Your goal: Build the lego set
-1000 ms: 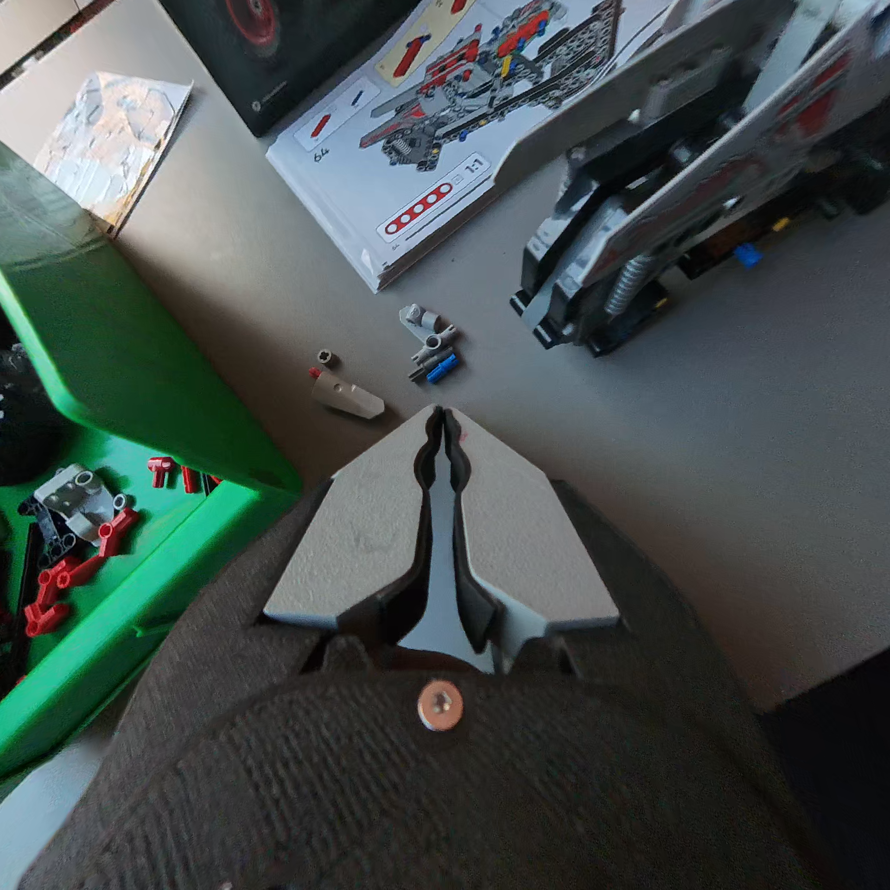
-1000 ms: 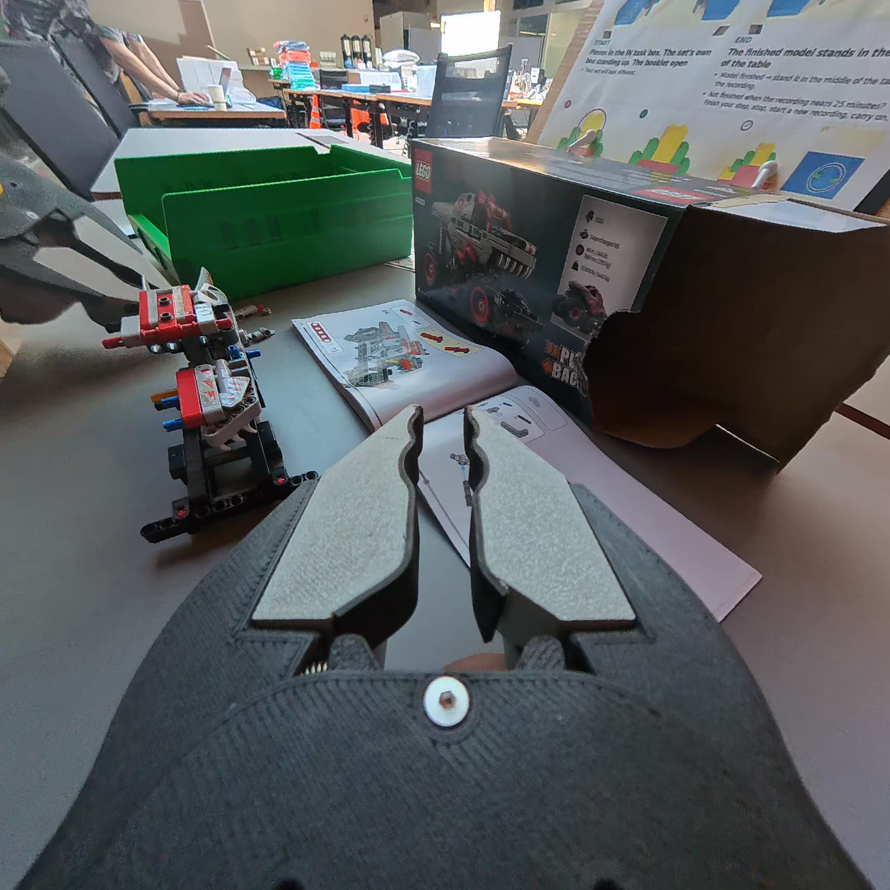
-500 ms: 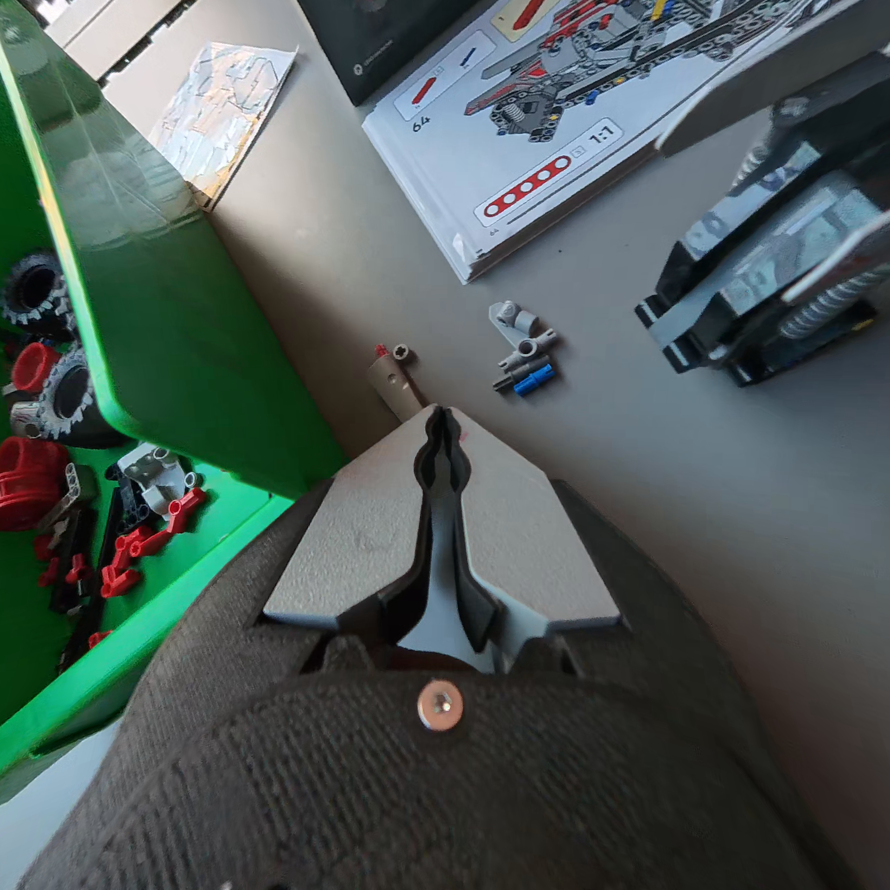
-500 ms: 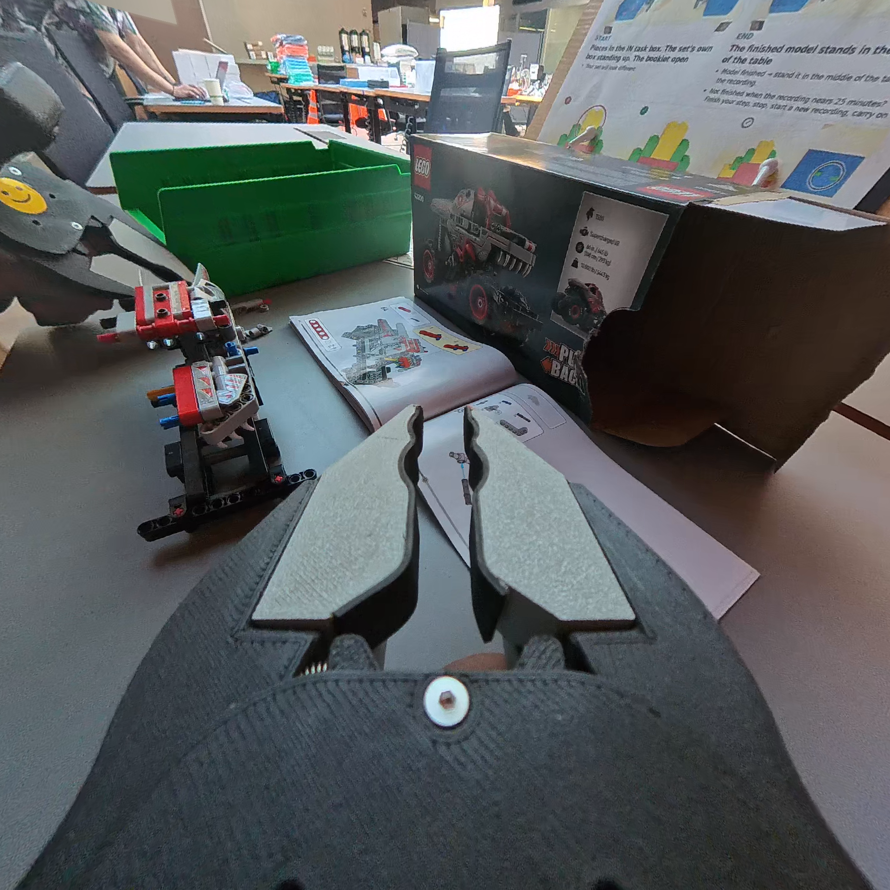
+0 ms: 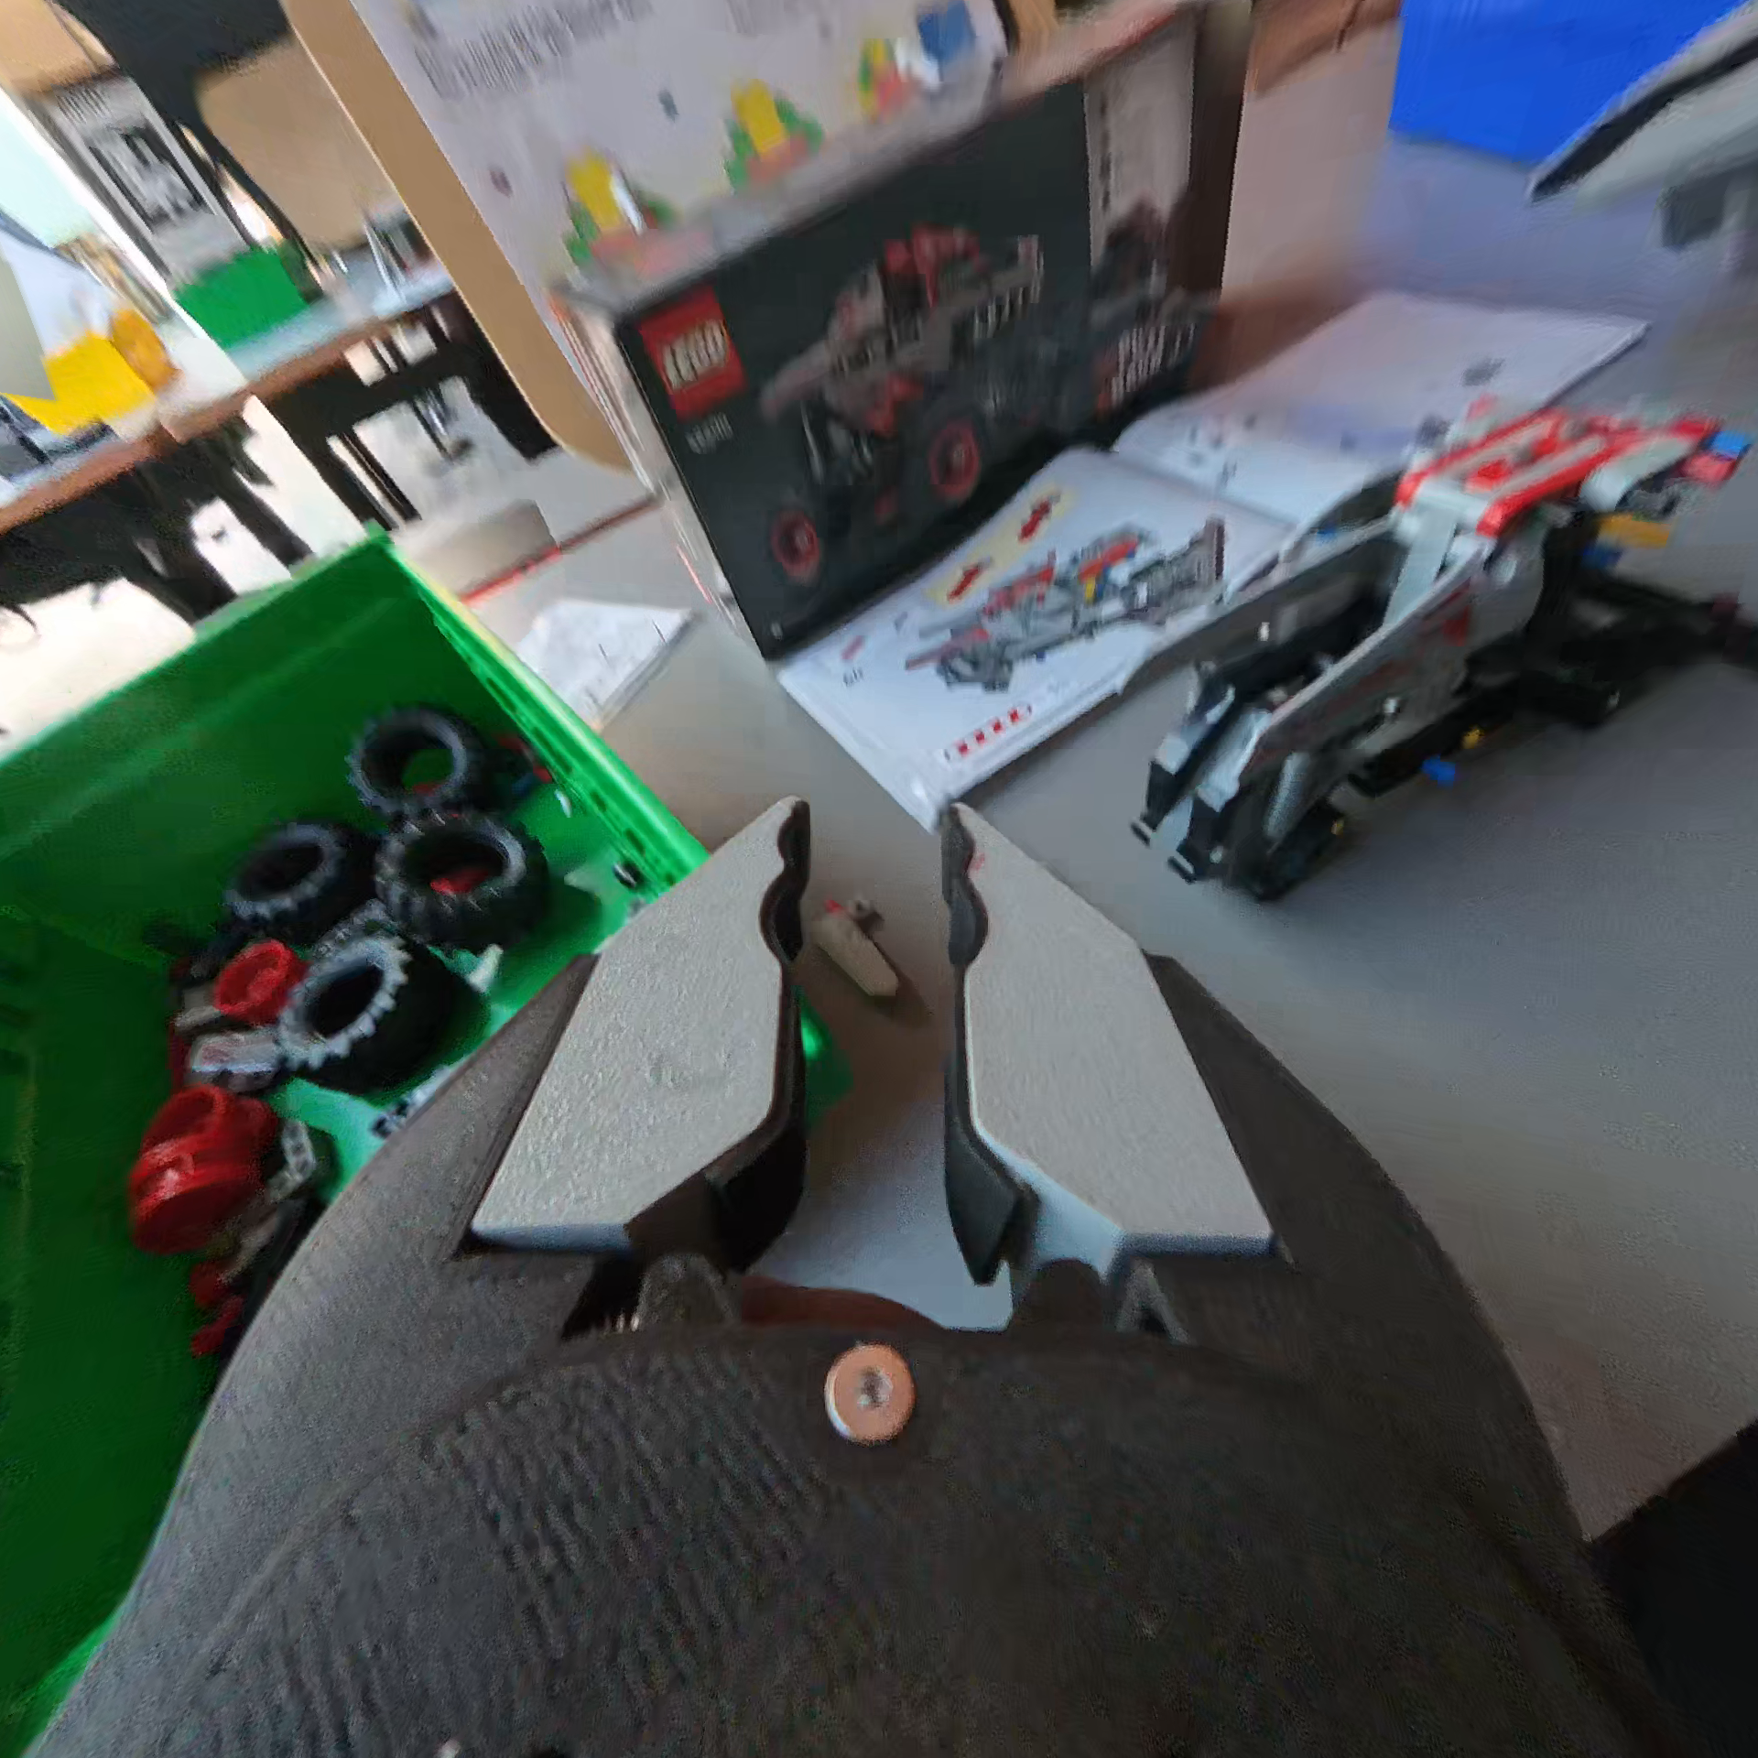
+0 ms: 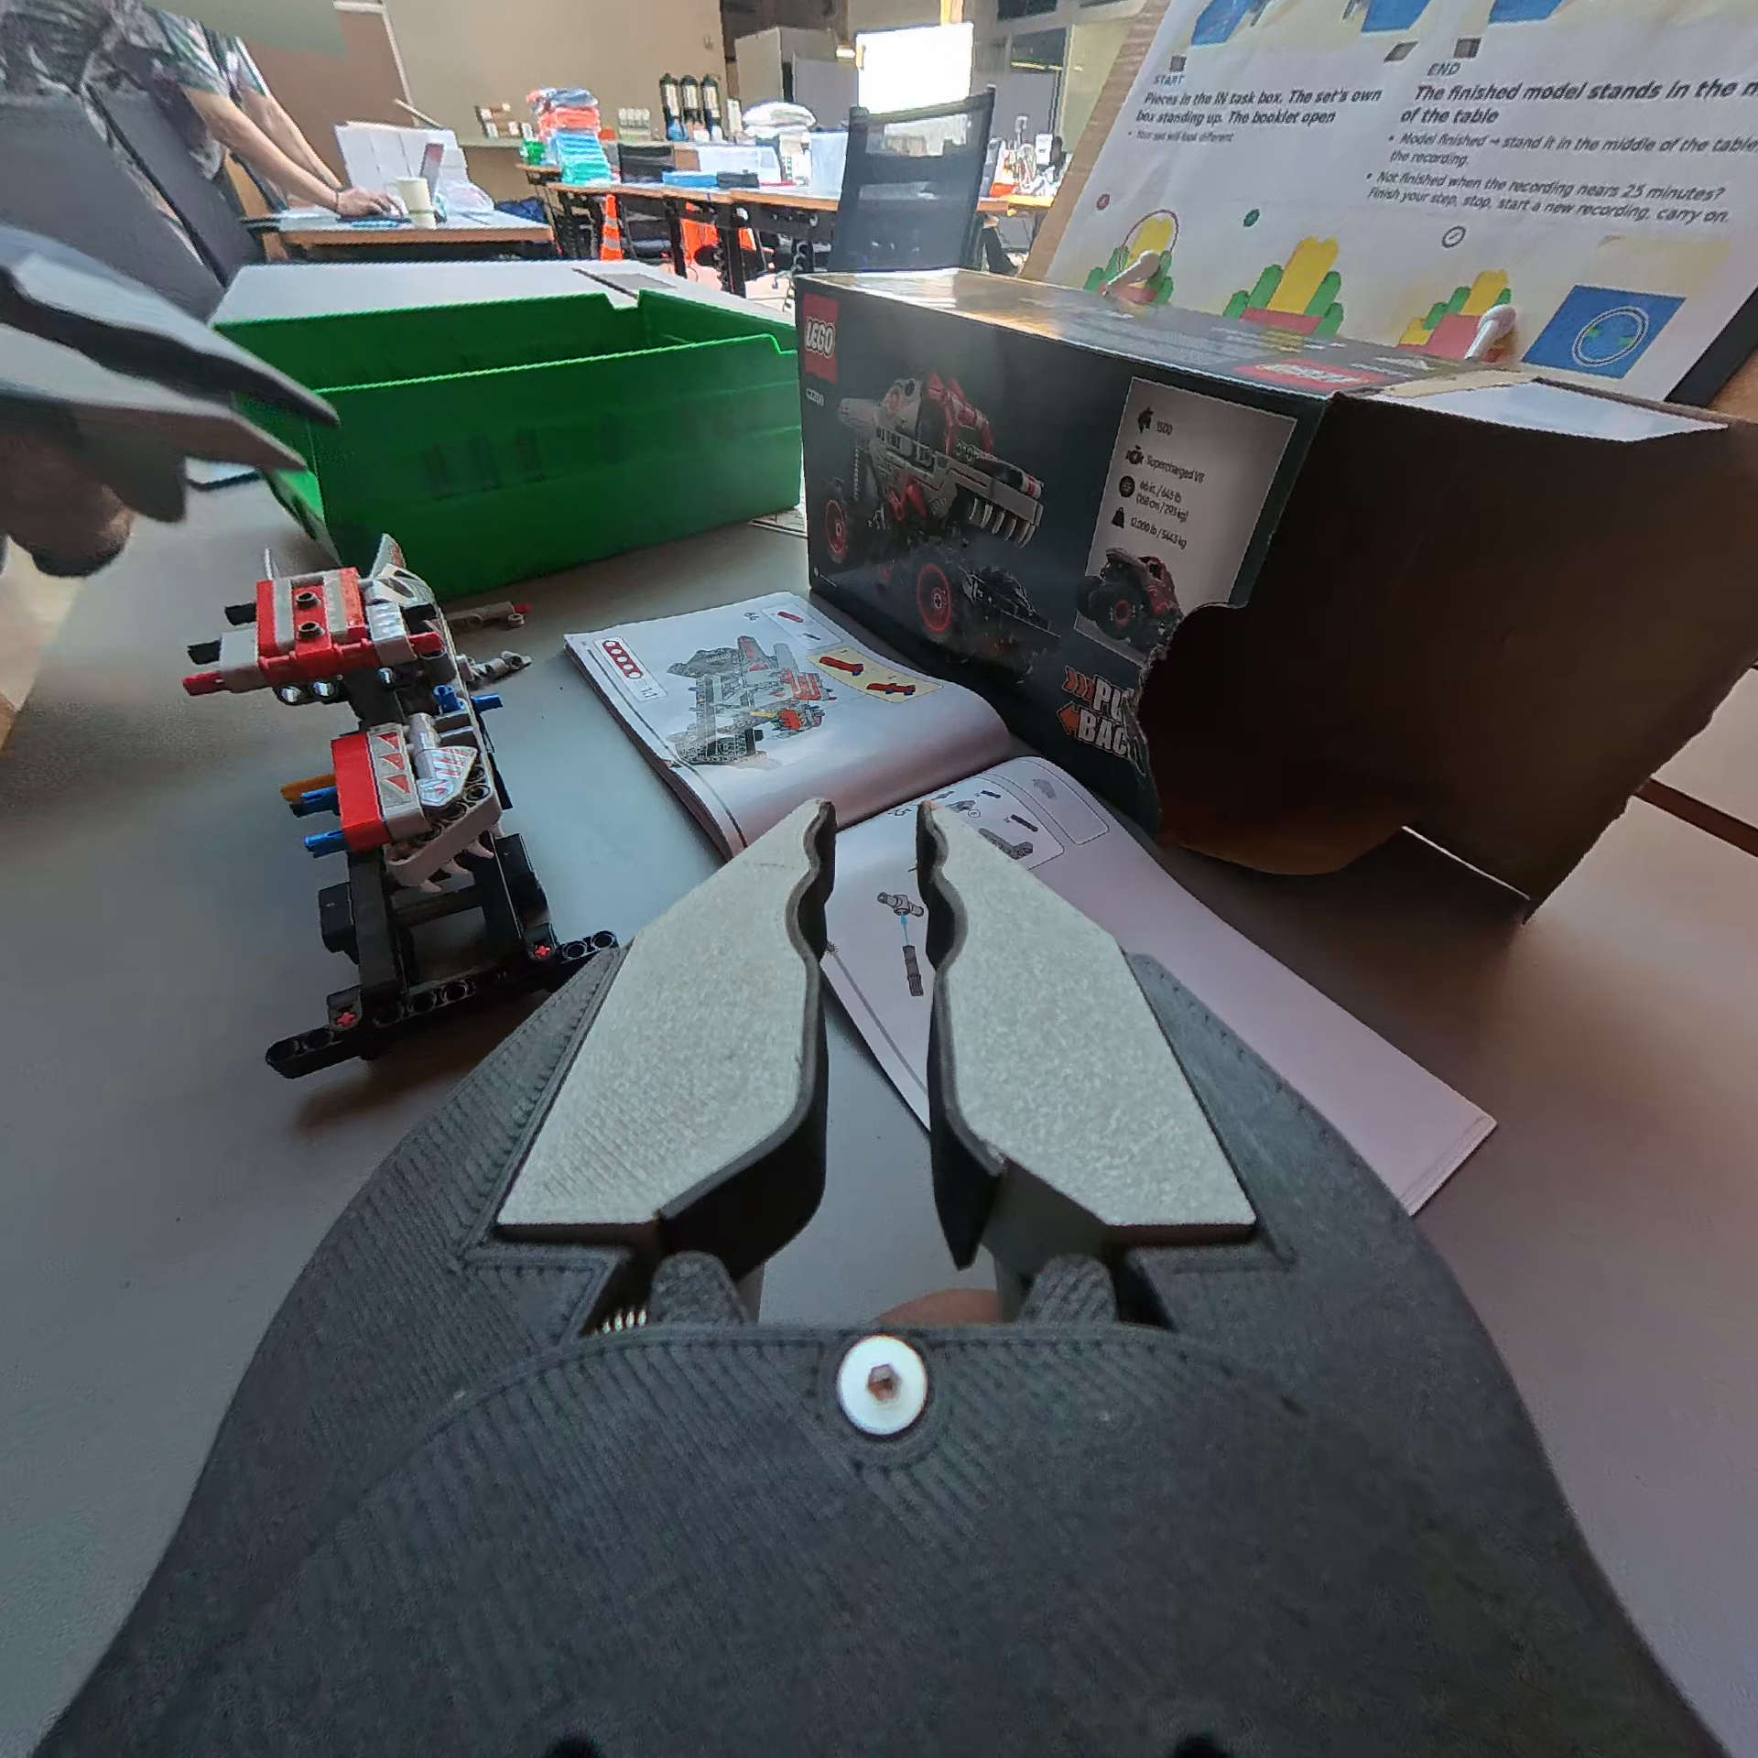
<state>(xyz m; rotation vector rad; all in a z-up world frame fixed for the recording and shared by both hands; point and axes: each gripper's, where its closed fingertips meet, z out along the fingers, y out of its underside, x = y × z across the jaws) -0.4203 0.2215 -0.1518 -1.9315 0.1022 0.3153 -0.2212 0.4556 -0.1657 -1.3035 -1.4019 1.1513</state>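
My left gripper (image 5: 875, 837) is open and empty, low over the grey table beside the green bin (image 5: 114, 790). A small tan and grey piece with a red pin (image 5: 856, 947) lies on the table between its fingers, a little ahead. The half-built red, grey and black truck model (image 5: 1408, 656) stands to the right; it also shows in the right wrist view (image 6: 400, 761). My right gripper (image 6: 875, 828) is open and empty, held over the open instruction booklet (image 6: 809, 723). The left gripper (image 6: 143, 380) shows at the far left of that view.
The green bin holds black tyres (image 5: 457, 875), red hubs (image 5: 190, 1170) and small parts. The set's box (image 6: 1094, 495) stands behind the booklet. A few small loose pieces (image 6: 495, 661) lie between model and bin. A poster board (image 6: 1427, 171) stands behind the box. Some 30 cm of space lies between my two pairs of fingers.
My left gripper has opened and tilted up from looking down at the table to looking across it, moving toward the bin. My right gripper has stayed in place.
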